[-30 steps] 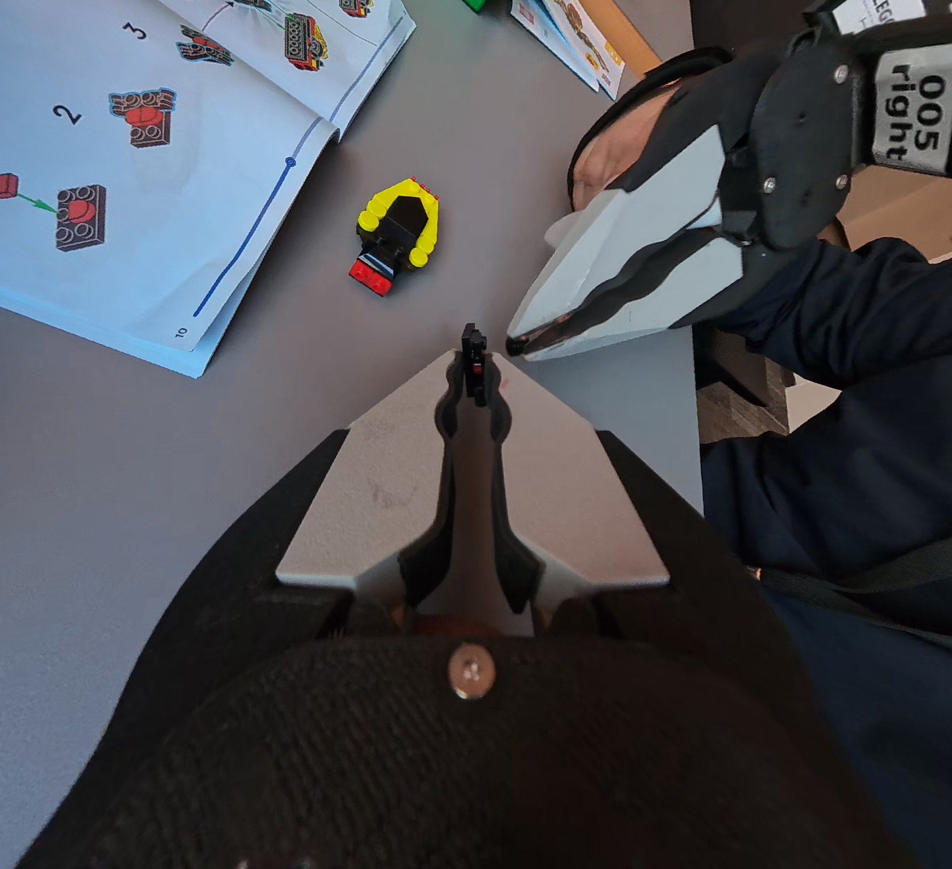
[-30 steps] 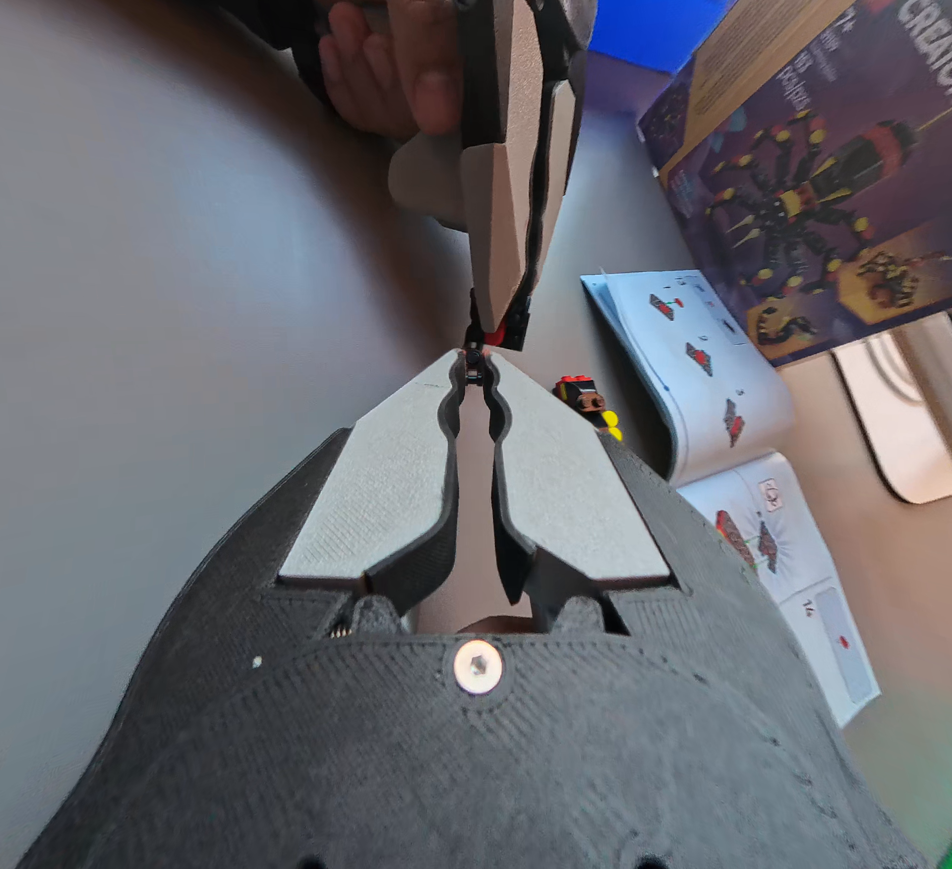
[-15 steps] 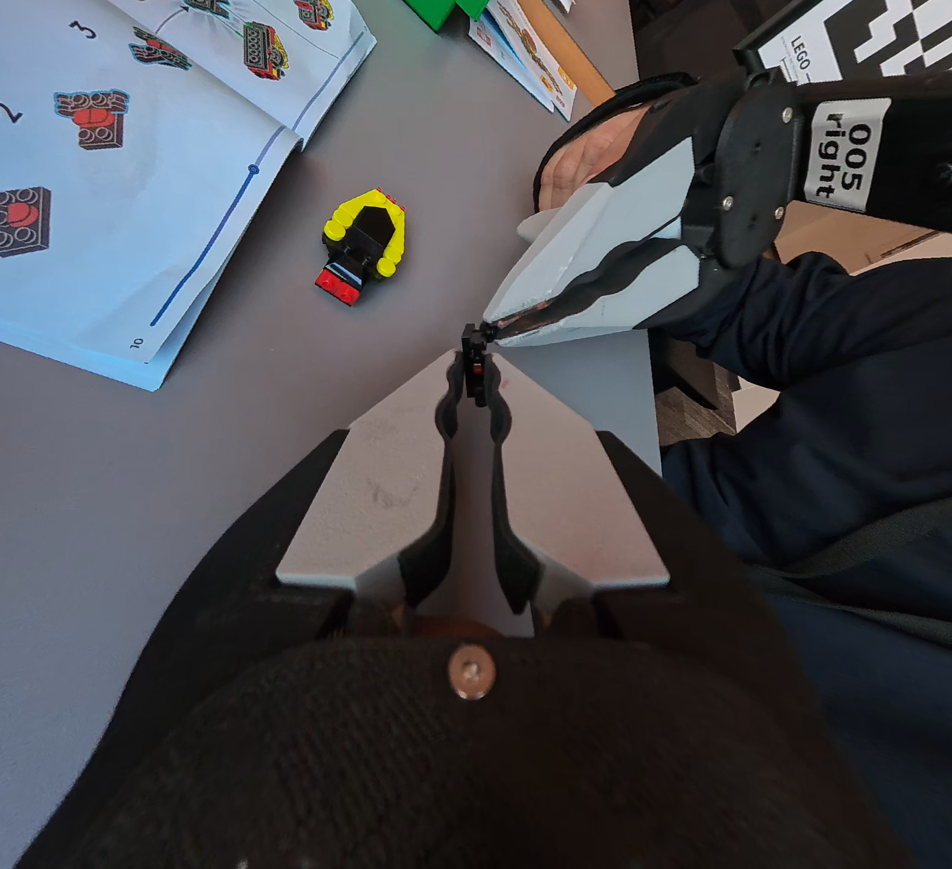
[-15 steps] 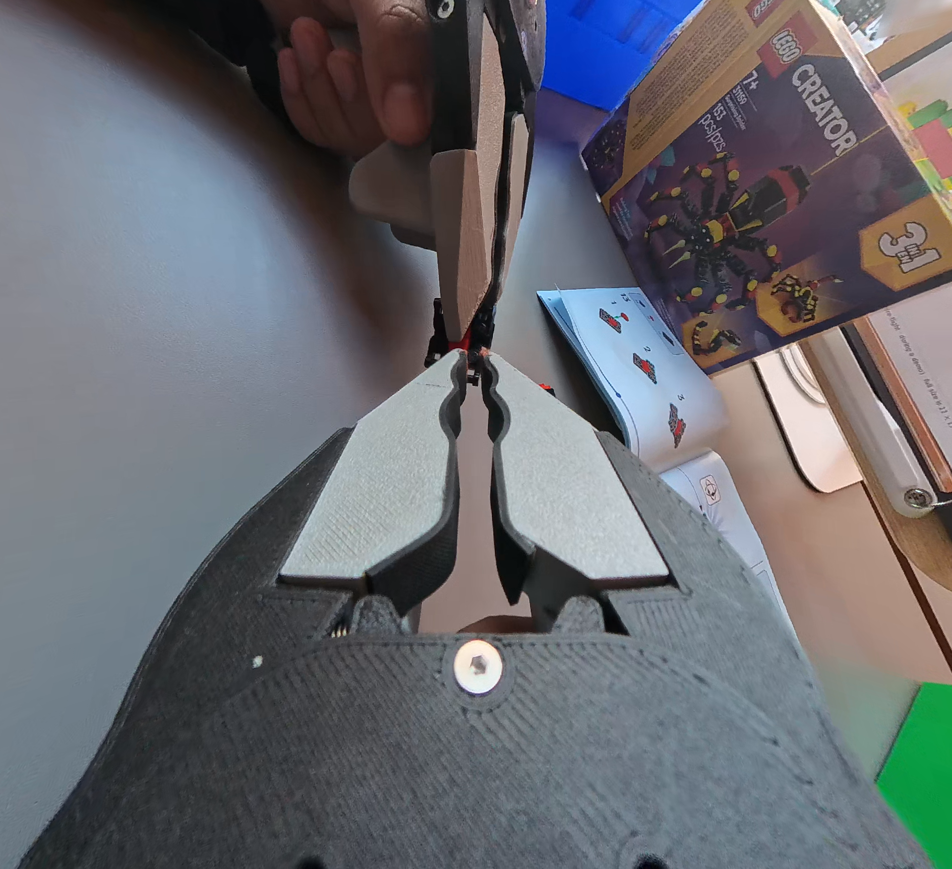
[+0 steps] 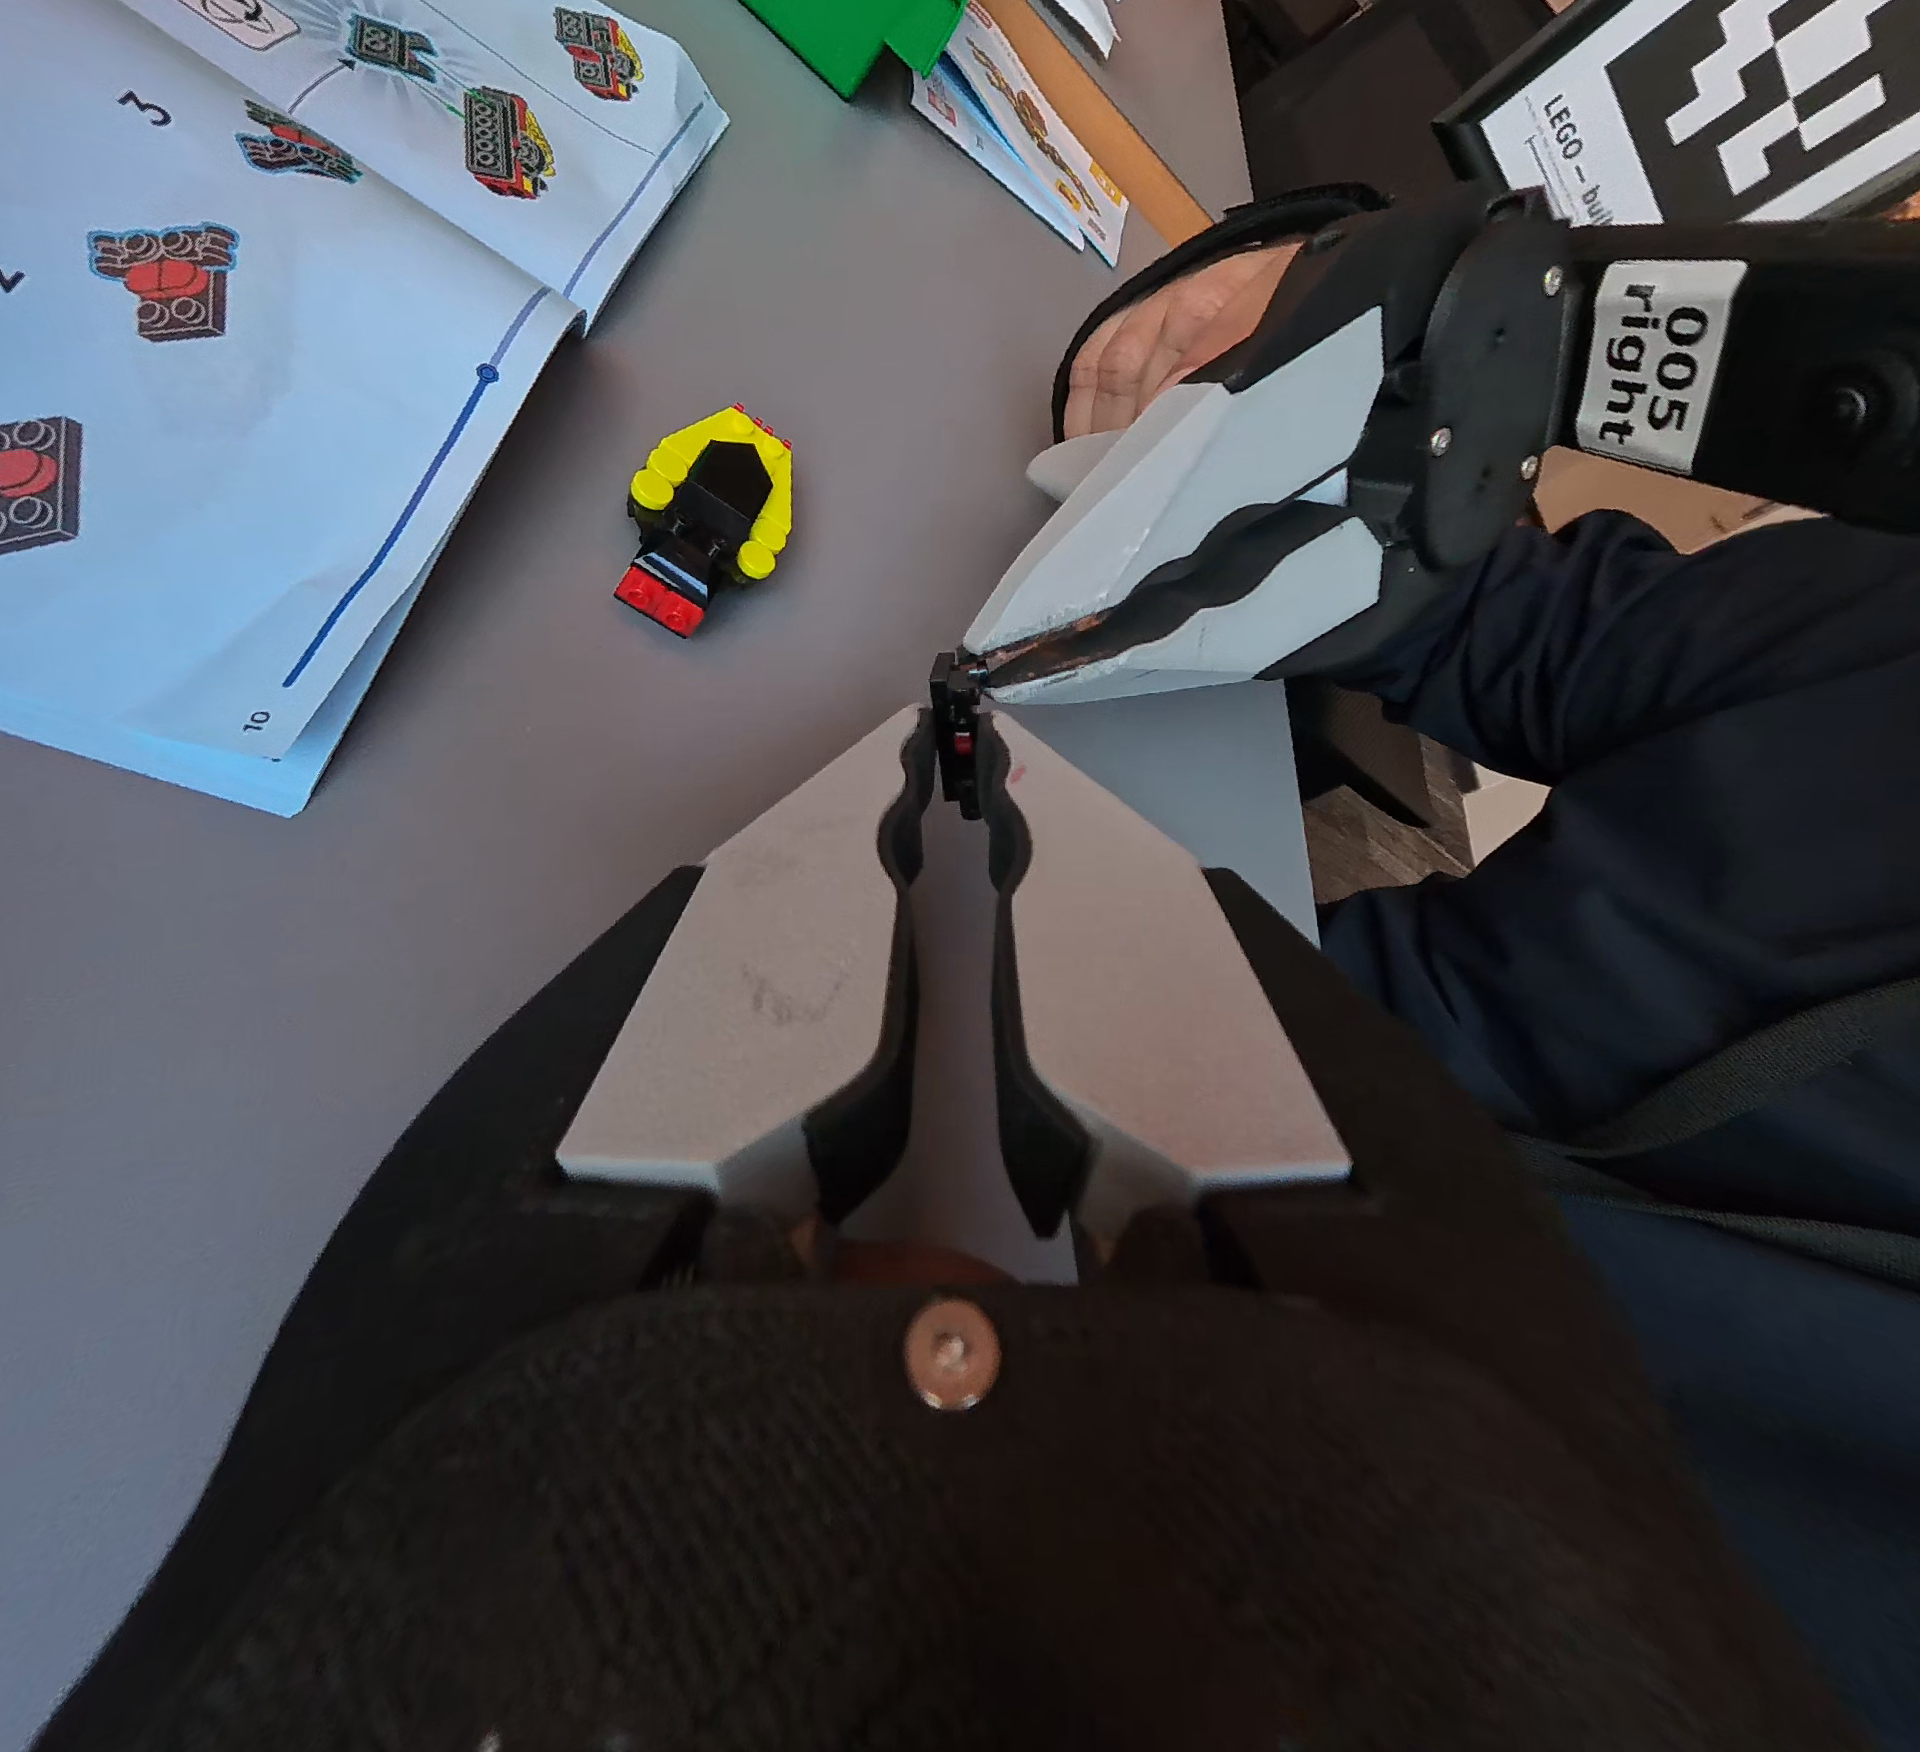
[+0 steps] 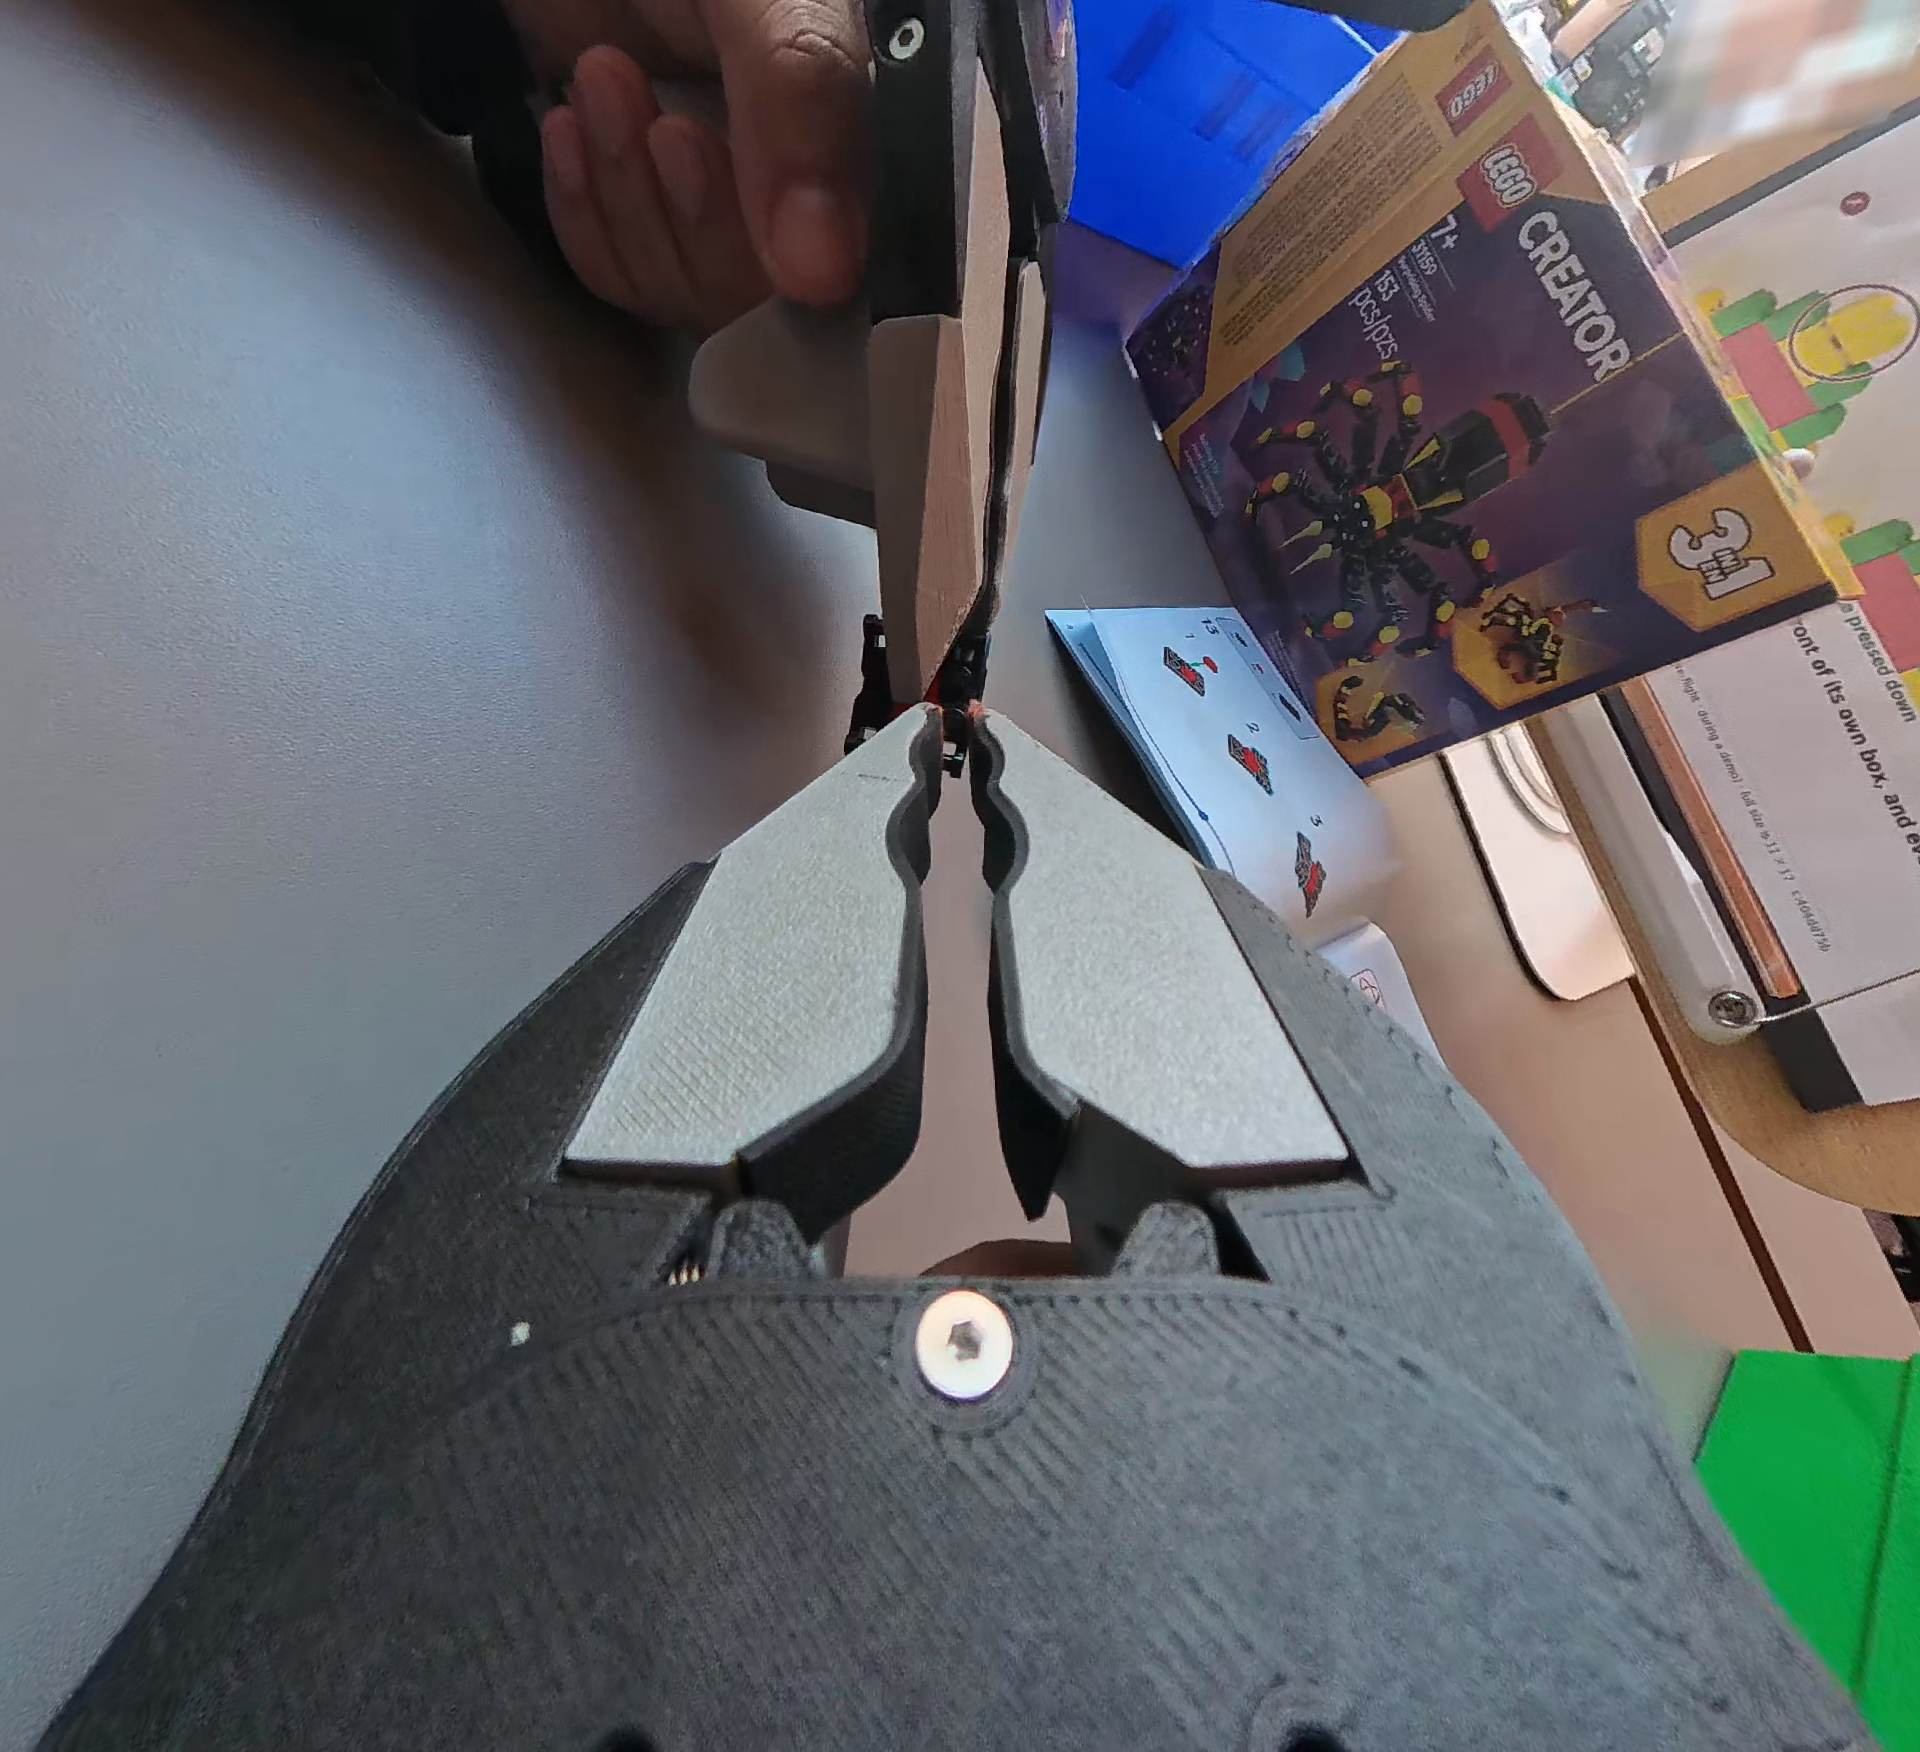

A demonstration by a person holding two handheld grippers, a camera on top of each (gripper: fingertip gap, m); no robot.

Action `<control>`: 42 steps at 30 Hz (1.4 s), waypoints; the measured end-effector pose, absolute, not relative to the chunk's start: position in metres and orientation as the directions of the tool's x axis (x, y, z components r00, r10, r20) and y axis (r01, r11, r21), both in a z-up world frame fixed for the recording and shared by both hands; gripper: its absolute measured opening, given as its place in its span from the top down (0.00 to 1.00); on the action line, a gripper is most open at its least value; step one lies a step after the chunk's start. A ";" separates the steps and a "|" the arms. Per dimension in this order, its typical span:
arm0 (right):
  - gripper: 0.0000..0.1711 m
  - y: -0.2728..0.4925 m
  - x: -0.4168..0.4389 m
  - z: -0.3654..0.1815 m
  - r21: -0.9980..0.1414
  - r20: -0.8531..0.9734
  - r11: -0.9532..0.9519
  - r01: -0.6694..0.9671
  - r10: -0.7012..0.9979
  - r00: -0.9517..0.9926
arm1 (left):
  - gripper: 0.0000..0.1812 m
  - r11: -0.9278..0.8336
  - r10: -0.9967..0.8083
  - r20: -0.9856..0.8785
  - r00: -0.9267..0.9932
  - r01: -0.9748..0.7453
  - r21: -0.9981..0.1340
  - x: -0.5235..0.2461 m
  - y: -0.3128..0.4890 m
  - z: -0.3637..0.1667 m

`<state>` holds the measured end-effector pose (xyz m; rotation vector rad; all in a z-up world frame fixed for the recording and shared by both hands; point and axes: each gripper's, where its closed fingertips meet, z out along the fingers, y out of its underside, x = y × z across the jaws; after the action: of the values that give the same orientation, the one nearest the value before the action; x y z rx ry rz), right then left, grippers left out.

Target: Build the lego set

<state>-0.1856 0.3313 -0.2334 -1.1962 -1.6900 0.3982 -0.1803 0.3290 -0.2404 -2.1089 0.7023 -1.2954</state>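
1. Your left gripper [image 5: 958, 746] pinches a small black-and-red piece [image 5: 957, 752], long axis running straight out from its tips.
2. Your right gripper [image 6: 954, 734] comes in from the right, crosswise; its jaws are pressed onto a tiny dark piece [image 6: 951, 752] that meets the first piece's far end.
3. Both are held above the grey table [image 5: 312, 1027]; the yellow-and-black sub-build [image 5: 712, 513] sits beyond, near the instruction booklet [image 5: 260, 352].
4. Room: the set's box [image 6: 1455, 455] stands beyond, well clear.
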 end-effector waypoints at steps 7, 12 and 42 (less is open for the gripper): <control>0.99 0.331 -0.186 -0.231 -0.738 0.514 0.452 0.502 0.858 -0.016 | 0.97 -0.660 -0.724 0.572 0.386 -0.146 -0.737 -0.180 0.329 -0.236; 0.99 0.328 -0.185 -0.229 -0.745 0.509 0.453 0.490 0.860 -0.021 | 0.97 -0.622 -0.757 0.529 0.385 -0.173 -0.764 -0.180 0.326 -0.235; 0.99 0.307 -0.184 -0.208 -0.482 0.842 0.767 0.423 0.540 -0.019 | 0.97 -0.291 -0.924 0.197 0.329 -0.268 -0.918 -0.177 0.307 -0.215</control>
<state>-0.1839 0.3070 -0.2077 -0.7786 -1.6418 0.1100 -0.1773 0.3073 -0.2149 -1.7588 1.0672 -0.9871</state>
